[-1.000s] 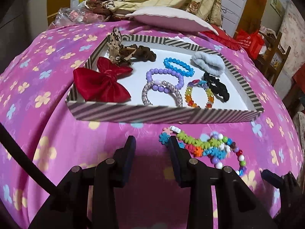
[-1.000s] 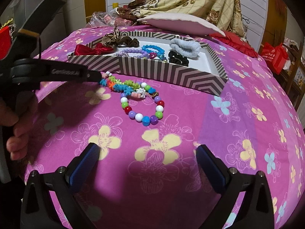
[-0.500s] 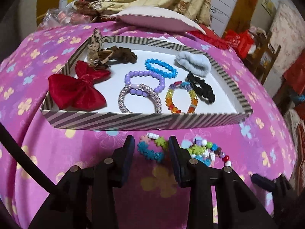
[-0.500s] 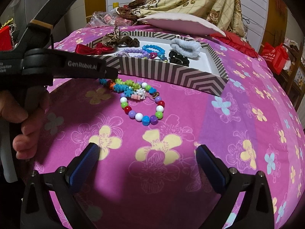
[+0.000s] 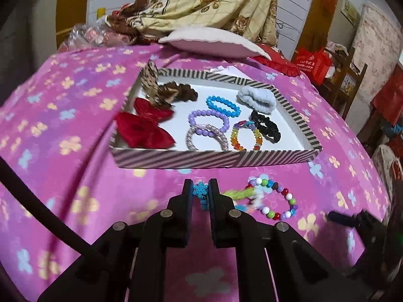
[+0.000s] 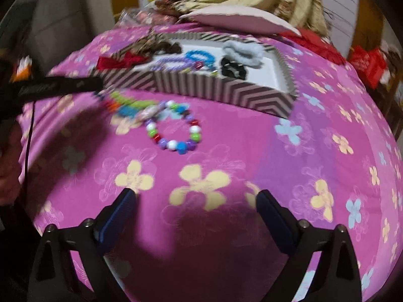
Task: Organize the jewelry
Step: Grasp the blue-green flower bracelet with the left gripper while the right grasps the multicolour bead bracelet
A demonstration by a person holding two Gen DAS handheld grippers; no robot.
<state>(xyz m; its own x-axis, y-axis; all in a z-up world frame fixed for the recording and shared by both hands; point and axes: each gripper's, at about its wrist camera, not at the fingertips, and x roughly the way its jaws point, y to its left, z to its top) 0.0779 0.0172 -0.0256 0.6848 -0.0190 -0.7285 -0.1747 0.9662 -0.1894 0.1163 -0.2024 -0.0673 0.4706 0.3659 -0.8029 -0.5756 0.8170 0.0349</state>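
Snag risk here: the flower bracelet [image 5: 201, 192] trails into the bead bracelet [image 5: 274, 200] on the bedspread [image 5: 75, 176], just in front of the striped tray [image 5: 214, 158], so a lift could drag both along or let the thin strand slip free. The left hand-held gripper [image 5: 200, 191] is nearly closed, pinching a blue flower link. The right hand-held gripper [image 6: 196, 203] hangs spread wide, holding nothing, well short of the beads.
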